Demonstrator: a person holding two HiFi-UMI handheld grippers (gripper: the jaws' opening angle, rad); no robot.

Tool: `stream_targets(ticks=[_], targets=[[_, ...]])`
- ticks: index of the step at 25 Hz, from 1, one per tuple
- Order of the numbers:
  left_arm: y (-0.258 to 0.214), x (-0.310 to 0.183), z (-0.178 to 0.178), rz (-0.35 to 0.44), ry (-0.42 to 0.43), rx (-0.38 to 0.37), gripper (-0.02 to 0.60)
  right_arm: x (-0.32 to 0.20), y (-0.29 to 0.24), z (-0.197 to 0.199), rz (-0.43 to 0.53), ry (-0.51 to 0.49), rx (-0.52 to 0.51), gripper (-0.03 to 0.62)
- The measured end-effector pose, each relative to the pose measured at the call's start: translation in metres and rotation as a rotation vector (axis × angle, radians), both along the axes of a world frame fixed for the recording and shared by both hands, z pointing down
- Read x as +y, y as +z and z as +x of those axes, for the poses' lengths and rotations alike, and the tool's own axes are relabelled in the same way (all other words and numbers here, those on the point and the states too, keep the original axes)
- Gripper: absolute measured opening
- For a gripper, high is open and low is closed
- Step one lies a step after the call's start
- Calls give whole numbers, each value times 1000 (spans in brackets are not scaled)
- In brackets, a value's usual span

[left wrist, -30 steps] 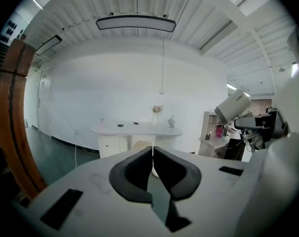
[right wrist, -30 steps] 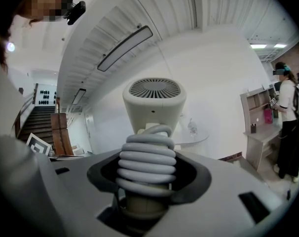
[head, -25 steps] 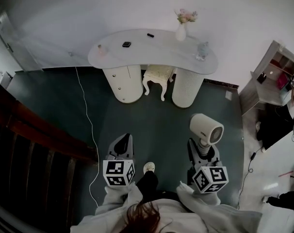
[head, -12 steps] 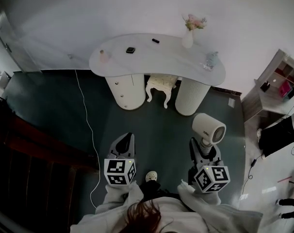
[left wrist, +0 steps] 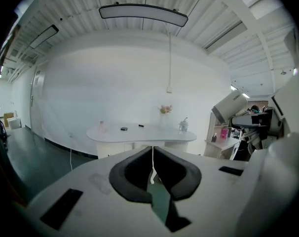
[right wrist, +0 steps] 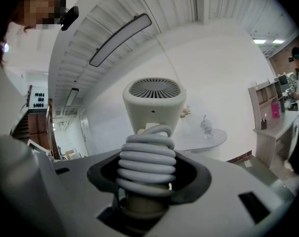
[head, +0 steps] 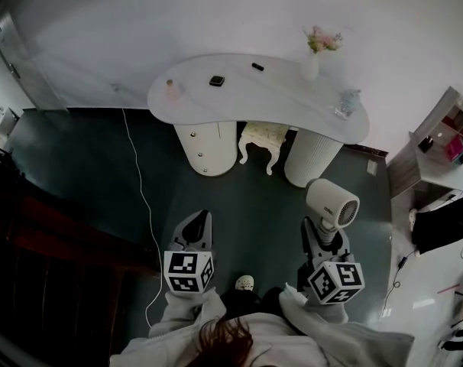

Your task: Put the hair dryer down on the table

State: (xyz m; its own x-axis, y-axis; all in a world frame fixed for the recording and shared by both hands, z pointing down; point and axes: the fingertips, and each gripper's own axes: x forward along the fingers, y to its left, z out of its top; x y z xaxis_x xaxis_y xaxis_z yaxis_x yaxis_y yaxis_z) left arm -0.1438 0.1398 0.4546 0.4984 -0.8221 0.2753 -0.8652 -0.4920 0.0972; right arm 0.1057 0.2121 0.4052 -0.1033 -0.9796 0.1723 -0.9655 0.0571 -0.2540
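A cream hair dryer (head: pixel 332 202) stands upright in my right gripper (head: pixel 321 232), whose jaws are shut on its handle; a grey cord is coiled round that handle (right wrist: pixel 148 164), and the dryer's vented head (right wrist: pixel 154 98) rises above the jaws. My left gripper (head: pixel 195 228) is shut with nothing in it, its dark pads (left wrist: pixel 134 174) meeting at the tips. The white curved table (head: pixel 239 102) lies ahead across the dark floor, some way beyond both grippers; it also shows small in the left gripper view (left wrist: pixel 139 133).
On the table stand a vase of flowers (head: pixel 314 60), a small pink bottle (head: pixel 171 90), a glass ornament (head: pixel 348 102) and two small dark items (head: pixel 216 81). A white stool (head: pixel 262 140) sits under it. A white cable (head: pixel 140 197) runs along the floor; shelves (head: pixel 438 140) stand right; dark stairs (head: pixel 40 258) lie left.
The table and room have shifted right and slightly down in the head view as I walk. Both grippers keep their places before me, the dryer still held.
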Motion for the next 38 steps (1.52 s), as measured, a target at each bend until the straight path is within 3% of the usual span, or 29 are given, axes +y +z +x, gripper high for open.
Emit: stream_targets(ticks=[11,19,38], targets=[[16,0,-14,-43,1,9,20,-3,11,-11,-52,-2,-19,284],[14,-24,-10,-31,-18,13,20,-29,10,-7,-44,-21,-18,284],[-1,-169,29,-6,-72,3,20,-182,2,45,-29,-43,-31,284]])
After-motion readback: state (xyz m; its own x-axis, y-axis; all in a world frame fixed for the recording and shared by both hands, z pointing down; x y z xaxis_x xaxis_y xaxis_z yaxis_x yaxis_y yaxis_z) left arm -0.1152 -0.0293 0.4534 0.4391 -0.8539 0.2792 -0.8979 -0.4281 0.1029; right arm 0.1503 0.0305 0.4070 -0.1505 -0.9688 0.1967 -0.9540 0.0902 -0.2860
